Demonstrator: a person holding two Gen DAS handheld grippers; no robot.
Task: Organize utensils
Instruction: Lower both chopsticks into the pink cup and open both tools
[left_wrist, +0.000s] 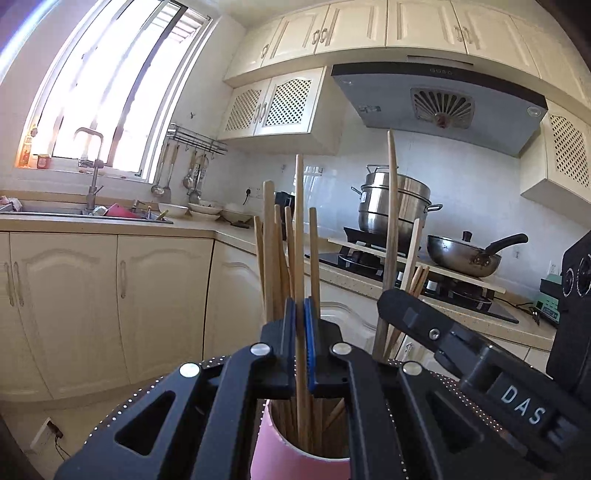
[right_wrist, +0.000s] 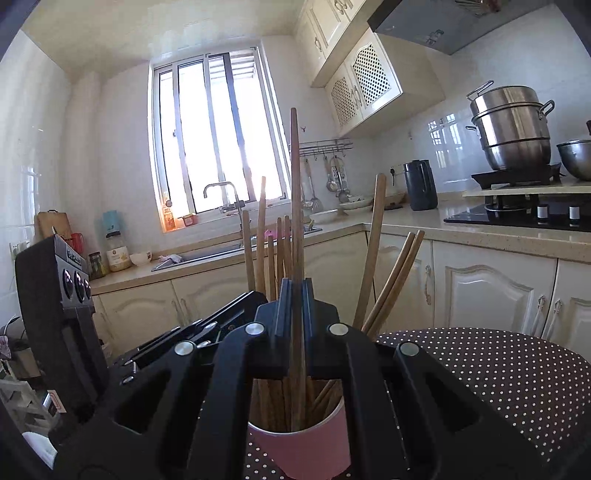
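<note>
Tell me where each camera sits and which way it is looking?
Left wrist: on the left gripper, facing the steel steamer pot on the stove; the right gripper shows.
Right wrist: on the right gripper, facing the bright window; the left gripper shows.
Both share the pink cup of wooden chopsticks, each gripper pinching one.

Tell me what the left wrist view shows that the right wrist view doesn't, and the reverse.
Only the left wrist view: the black-handled wok on the stove and the fan grille of the range hood.

Only the right wrist view: the dark kettle on the counter and the jars left of the sink.

Both: a pink cup of wooden chopsticks on a dotted cloth, the steel steamer pot, and each hand-held gripper shut on one upright chopstick: left hand-held gripper, right hand-held gripper.
</note>
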